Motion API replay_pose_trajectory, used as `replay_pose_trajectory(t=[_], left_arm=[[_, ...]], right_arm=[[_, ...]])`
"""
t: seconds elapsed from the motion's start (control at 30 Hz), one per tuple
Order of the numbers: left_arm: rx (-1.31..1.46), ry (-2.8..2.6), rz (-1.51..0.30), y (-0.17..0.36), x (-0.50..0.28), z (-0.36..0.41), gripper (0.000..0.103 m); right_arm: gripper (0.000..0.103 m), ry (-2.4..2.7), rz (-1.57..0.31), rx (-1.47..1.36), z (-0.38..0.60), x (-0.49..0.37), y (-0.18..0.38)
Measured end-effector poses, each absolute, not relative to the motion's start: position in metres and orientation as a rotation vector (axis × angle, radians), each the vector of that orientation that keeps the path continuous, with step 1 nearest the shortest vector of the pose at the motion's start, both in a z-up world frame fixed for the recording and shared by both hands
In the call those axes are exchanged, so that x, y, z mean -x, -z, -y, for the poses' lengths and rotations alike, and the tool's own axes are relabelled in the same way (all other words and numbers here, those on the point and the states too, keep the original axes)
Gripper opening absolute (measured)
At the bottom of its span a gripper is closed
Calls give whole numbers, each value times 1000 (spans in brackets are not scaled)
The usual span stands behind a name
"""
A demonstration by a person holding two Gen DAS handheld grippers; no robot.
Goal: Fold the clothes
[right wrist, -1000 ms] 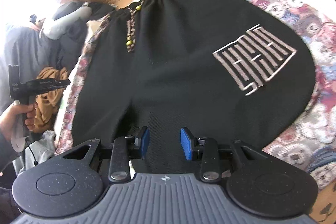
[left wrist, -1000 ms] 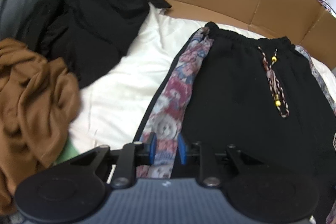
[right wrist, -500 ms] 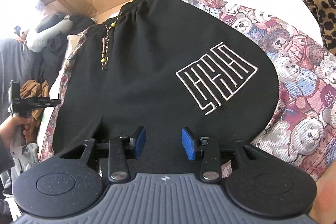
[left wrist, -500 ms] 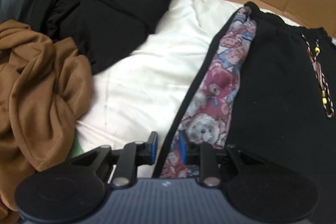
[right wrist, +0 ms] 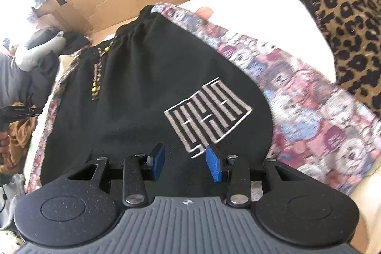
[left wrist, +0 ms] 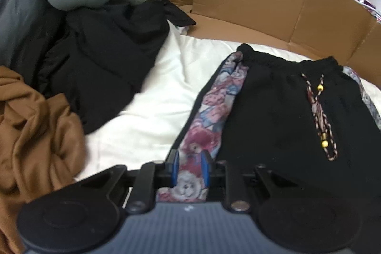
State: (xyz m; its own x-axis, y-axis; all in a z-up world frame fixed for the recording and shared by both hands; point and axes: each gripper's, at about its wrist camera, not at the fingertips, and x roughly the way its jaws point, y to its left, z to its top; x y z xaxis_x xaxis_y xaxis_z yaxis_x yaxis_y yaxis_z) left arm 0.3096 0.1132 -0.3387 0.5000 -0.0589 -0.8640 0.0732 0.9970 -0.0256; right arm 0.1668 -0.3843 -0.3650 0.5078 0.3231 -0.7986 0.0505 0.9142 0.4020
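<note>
Shorts, black w/ bear-print side panels, lie spread flat on the white bedding, waistband toward the cardboard wall. Left gripper pulled back vs half a sec ago and now straddles the left panel w/ a narrow gap, probably not pinching yet; blur hides contact. Right gripper has opened wider, empty, over the leg hem near the embroidered logo. Reads as lining up grips for a fold.

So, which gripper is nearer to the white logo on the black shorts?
Right. The right gripper hangs open just below the logo on the shorts. The left gripper is over the bear-print side stripe, at the opposite edge.
</note>
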Motion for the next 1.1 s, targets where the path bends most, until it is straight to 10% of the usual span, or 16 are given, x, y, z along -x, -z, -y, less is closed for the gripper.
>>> replay_pose_trajectory(t=[1.1], left_arm=[[16, 35, -1043, 359, -351, -94, 7]], right_arm=[[58, -74, -961, -132, 418, -232, 371]])
